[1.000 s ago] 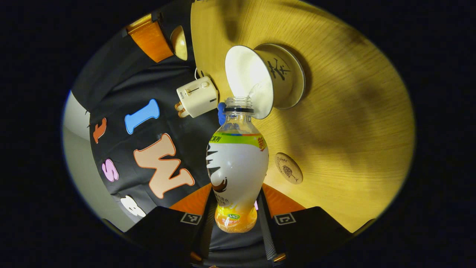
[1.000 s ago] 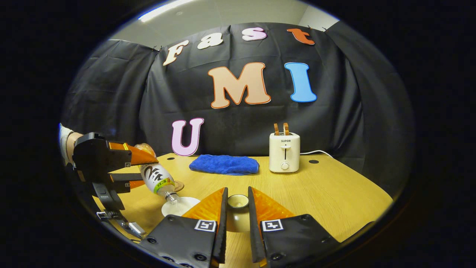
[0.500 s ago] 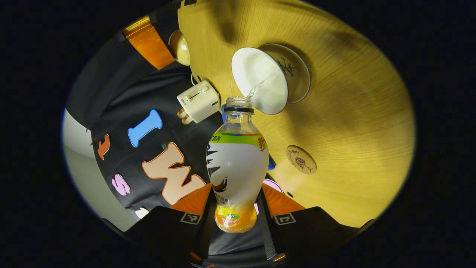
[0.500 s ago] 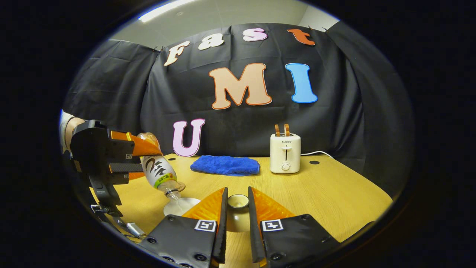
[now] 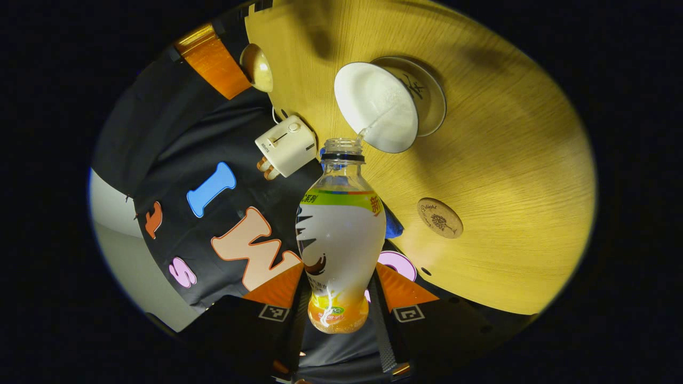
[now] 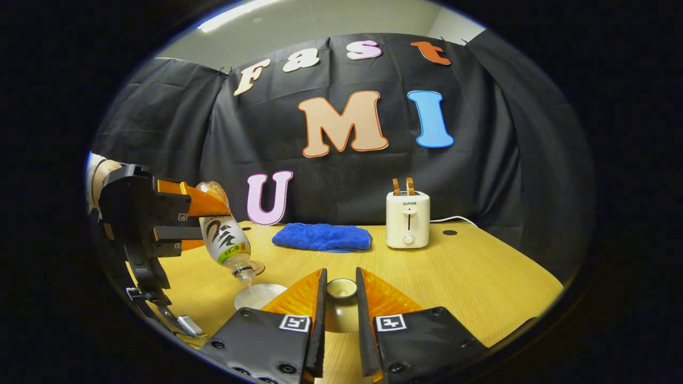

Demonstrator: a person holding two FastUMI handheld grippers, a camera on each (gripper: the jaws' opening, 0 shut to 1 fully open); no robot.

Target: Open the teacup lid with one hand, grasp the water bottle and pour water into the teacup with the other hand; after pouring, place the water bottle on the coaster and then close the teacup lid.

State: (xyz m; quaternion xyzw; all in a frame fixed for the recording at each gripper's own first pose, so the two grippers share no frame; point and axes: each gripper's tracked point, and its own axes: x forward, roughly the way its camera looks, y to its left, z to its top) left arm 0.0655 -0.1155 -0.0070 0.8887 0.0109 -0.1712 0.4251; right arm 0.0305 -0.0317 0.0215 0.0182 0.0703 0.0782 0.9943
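- Left hand-held gripper (image 5: 341,298), seen also at the left of the right gripper view (image 6: 205,224), is tipped downward, its 2 orange fingers (image 6: 200,205) clamped on the water bottle (image 5: 340,240).
- A hand (image 6: 96,178) holds it from behind.
- Right hand-held gripper (image 6: 340,298) is level, its 2 fingers (image 6: 299,296) pressing the teacup lid (image 6: 341,298) between them.

There were two grippers (image 6: 340,325) (image 5: 338,296), one water bottle (image 5: 340,250), one teacup (image 5: 382,109), one lid (image 6: 341,301), one coaster (image 5: 440,217), one toaster (image 6: 408,219), one blue cloth (image 6: 322,237) and one table (image 6: 480,277).
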